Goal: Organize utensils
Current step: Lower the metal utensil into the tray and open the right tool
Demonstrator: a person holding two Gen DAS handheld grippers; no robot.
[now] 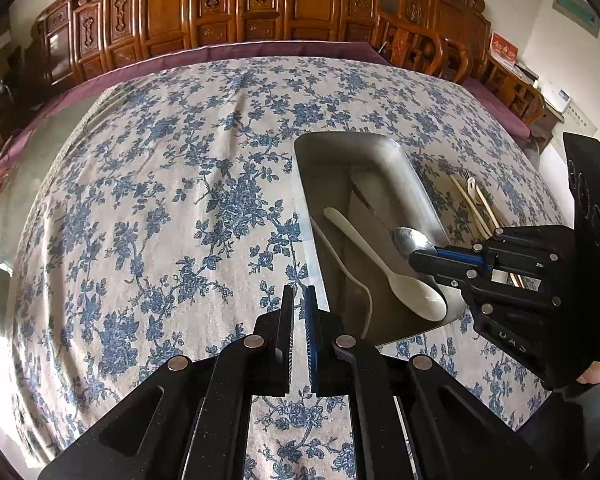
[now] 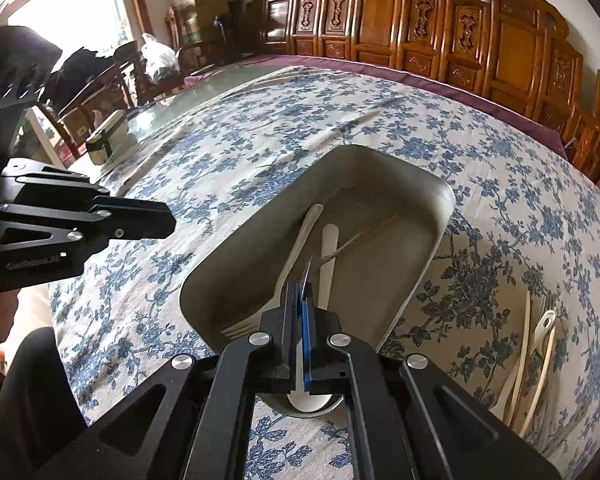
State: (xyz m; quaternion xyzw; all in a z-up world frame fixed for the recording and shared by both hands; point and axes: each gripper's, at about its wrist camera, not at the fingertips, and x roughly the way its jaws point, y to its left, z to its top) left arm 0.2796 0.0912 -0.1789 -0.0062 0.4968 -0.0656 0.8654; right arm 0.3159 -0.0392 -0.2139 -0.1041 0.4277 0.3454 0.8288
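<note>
Right gripper [image 1: 414, 258] is clamped on a metal spoon [image 1: 412, 240], bowl sticking out past the fingertips, held over the near end of the steel tray [image 1: 416, 184]. From its own camera the spoon [image 2: 306, 274] shows edge-on, a thin blade pinched between the closed pads of the right gripper [image 2: 300, 300], no gap visible.

Left gripper [image 1: 300, 300] hovers above the floral tablecloth [image 1: 160, 200], just left of the tray's near corner. Its pads are close together with a narrow slit between them and nothing in it. In the right wrist view the left gripper [image 2: 168, 222] comes in side-on from the left, well apart from the tray [image 2: 440, 216], fingers together.

Tray contents: a white plastic spoon [image 1: 384, 268] lying lengthwise with its bowl at the near end, touching the tray floor. The right wrist view also shows a white fork [image 2: 292, 264] beside it, tines toward the near end, with the white spoon handle [image 2: 329, 248] just right of it. The thin curved shape in the tray reads as the metal spoon's reflection, can't confirm.

Outside the tray, on the cloth to its right: a small cluster of cream-handled utensils [image 2: 536, 348], lying roughly parallel, touching each other. At least one fork head among them; exact count unclear. Same bunch [image 1: 476, 204] is partly hidden behind the right gripper from the left side.

Carved wooden chairs [image 2: 420, 20] line the far edge of the table.
</note>
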